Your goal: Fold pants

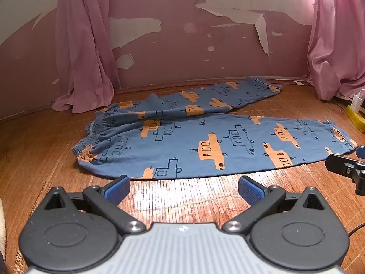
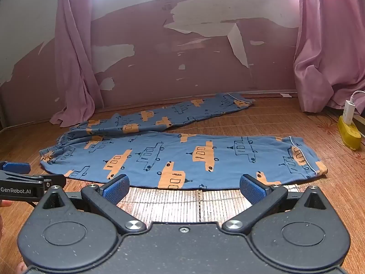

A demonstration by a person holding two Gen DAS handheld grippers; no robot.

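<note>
Blue pants (image 1: 196,137) printed with orange and outlined boats lie flat on the wooden floor, waistband at the left, both legs spread apart toward the right. In the right wrist view the same pants (image 2: 182,157) fill the middle. My left gripper (image 1: 183,188) hovers just short of the near leg's front edge, open, nothing between its blue pads. My right gripper (image 2: 184,188) is open too, close to the near leg's front edge by the cuff end. The right gripper (image 1: 349,166) shows at the left wrist view's right edge. The left gripper (image 2: 22,182) appears at the right wrist view's left edge.
Pink curtains (image 1: 84,52) hang at the left and right (image 2: 328,45) of a peeling pink wall. A yellow power strip (image 2: 349,132) with a white charger plugged in sits on the floor at the right. A woven floor mat (image 2: 178,205) lies under both grippers.
</note>
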